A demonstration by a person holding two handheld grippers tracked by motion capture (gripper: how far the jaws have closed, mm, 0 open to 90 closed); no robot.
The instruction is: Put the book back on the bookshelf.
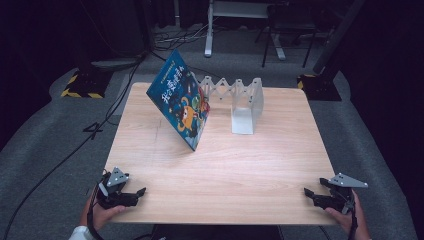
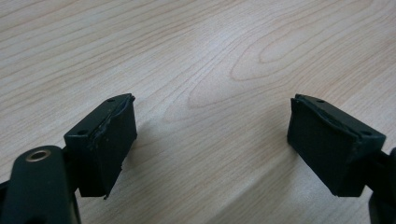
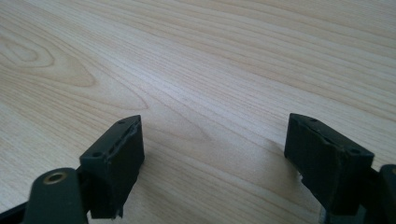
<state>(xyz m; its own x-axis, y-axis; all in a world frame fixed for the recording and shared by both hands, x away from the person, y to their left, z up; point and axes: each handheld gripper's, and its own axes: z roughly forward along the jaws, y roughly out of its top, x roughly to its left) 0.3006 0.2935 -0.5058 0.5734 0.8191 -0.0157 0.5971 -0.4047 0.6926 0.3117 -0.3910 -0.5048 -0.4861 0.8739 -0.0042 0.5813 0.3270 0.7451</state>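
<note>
Both grippers, left and right, rest at the tabletop's near corners, fingers wide and empty; the book leans against the rack at 12 o'clock, awaiting pickup.

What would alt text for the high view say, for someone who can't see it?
A blue picture book leans tilted against a white expanding book rack at the far side of a wooden table. At the near corners, a person's hands hold the left claw and right claw, both open and empty.
</note>
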